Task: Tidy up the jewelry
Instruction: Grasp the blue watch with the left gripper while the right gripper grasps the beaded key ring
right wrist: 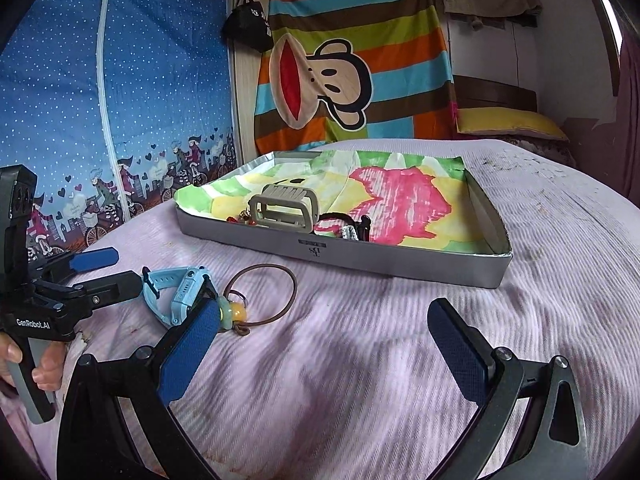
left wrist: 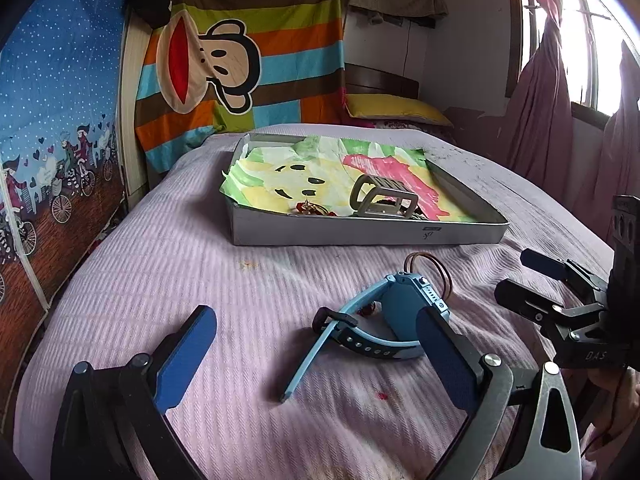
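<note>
**Two pieces left on the bed, tray already half stocked**

So, starting at the claws: the left gripper [left wrist: 316,354] is spread wide with nothing between its blue pads, hovering low over the pink bedspread [left wrist: 168,280]. Its right finger sits just beside the blue kids' smartwatch [left wrist: 394,312], which is propped on its edge with the strap looping out toward the near side. My guess is that's the next pick, since the watch is nearly inside the gap.

The right gripper [right wrist: 324,356] is also wide open and empty, aimed across the bed toward the tray. Its left finger overlaps the watch [right wrist: 180,300] in its own view, so I can't tell if it's touching or just in front.

Just right of the watch lies a brown cord bracelet [right wrist: 264,296] with a yellowish bead and a pale green one, flat on the bedspread. Thin and floppy, so probably fiddly to pinch.

Further out is the shallow silver tray [right wrist: 400,266], lined with painted paper in green, yellow and pink. A beige watch band [right wrist: 286,208] already stands in it, plus a few small trinkets near the front wall that are too tiny to name. Looks like the tray is the drop spot, with these two pieces still outside it.
</note>
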The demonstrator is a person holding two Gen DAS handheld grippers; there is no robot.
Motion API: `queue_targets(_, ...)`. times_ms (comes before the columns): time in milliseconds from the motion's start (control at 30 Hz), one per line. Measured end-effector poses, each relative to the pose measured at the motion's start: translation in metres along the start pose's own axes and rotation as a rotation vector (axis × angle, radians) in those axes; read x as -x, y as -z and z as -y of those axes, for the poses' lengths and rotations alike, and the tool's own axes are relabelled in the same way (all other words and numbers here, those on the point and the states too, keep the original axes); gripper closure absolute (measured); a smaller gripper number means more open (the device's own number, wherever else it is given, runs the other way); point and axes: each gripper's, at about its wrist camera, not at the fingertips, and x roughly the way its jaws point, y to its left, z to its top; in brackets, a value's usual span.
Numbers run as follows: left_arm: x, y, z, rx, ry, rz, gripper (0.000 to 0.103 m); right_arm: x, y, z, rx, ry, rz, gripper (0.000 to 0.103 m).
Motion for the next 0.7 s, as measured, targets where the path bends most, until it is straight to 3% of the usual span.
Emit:
queue_targets(100, -0.004, 0.001, 0.003, -0.015, 0.014, -0.019, 0.017, -0.008, 0.001, -0.001, 0.002, -0.013, -0.031, 0.003)
queue_targets(333, -0.011, 0.003, 0.006, -0.027, 0.036, -0.045, 0.033, -0.034, -0.003, -0.002, -0.015, -0.065, -0.131, 0.034)
queue_targets(700, -0.018, 0.002, 0.009, -0.021, 0.086, -0.083, 0.060, -0.067, -0.003, -0.009, -0.025, -0.136, -0.240, 0.062)
